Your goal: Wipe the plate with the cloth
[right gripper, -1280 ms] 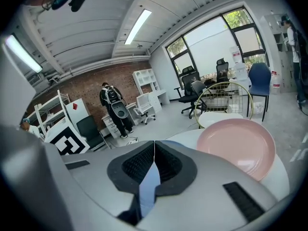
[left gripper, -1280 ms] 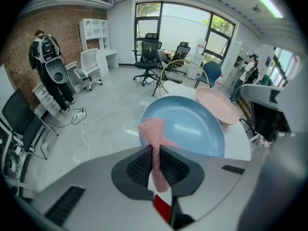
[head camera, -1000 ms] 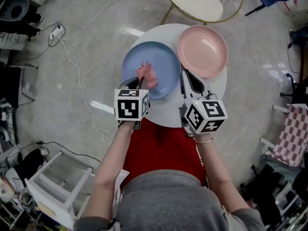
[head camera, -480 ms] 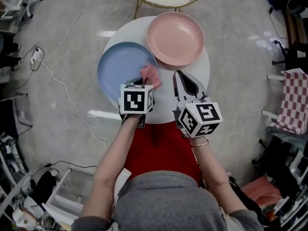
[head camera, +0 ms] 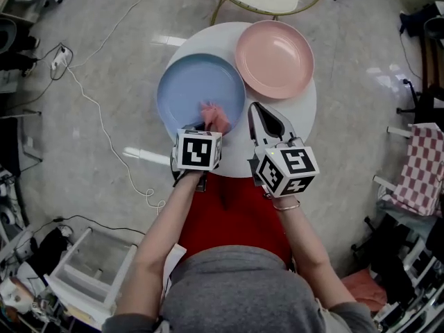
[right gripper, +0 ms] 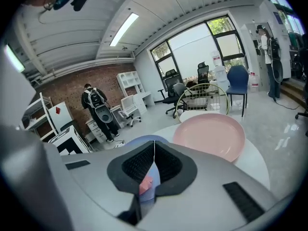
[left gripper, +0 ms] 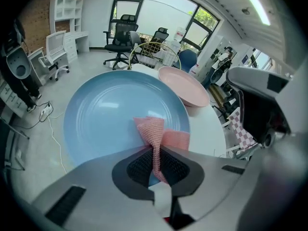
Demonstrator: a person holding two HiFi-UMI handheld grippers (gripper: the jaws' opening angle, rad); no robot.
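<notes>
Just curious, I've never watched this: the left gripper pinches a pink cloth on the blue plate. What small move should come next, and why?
Probably push the left gripper forward, dragging the cloth across the blue plate: it sits by the plate's near edge, most of the surface bare beyond.

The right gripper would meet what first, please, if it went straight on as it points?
Likely the blue plate, at its rim, just past the right gripper's shut claw; depth is unclear.
</notes>
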